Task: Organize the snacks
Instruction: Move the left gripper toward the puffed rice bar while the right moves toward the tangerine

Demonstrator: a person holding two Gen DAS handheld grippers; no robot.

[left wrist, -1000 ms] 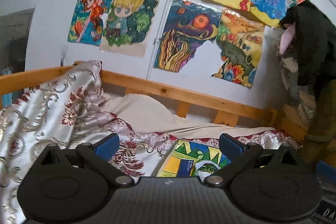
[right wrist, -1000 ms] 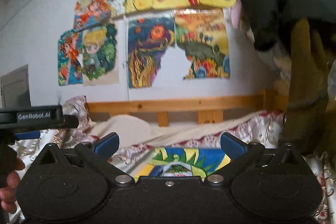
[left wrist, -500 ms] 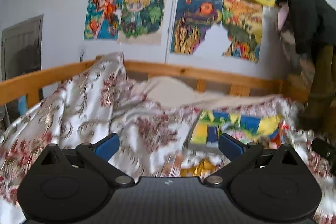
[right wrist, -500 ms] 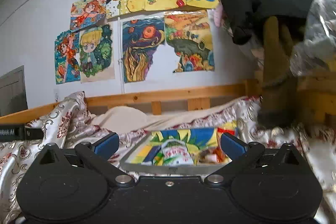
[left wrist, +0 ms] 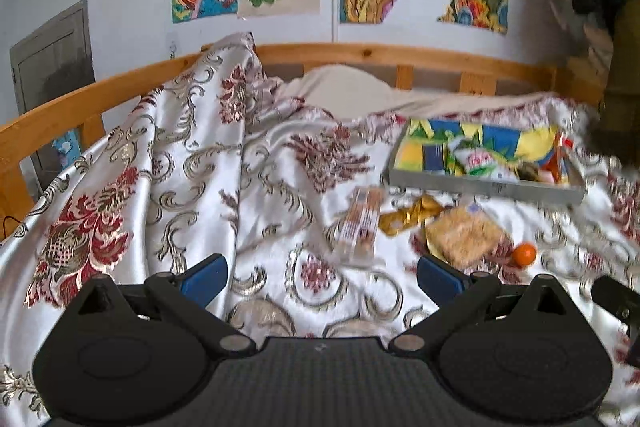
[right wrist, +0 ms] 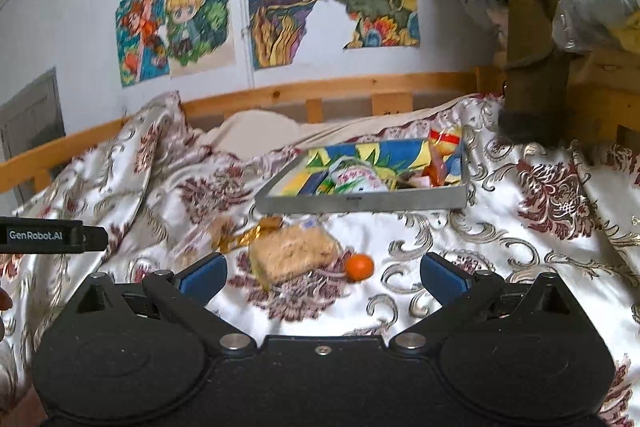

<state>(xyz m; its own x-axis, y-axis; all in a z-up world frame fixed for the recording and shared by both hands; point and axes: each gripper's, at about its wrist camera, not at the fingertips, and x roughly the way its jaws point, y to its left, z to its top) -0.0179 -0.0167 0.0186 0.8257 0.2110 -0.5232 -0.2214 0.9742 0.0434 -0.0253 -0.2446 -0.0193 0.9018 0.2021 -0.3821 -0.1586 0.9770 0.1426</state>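
Bedspread below; both tools level, spread, empty.

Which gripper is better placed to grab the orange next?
Probably right. In its view the orange lies between the open fingers. In the left view it sits off to the right, outside the open fingers.

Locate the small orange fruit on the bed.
The orange fruit lies on the bedspread just right of the clear-wrapped cake, in front of the grey tray.
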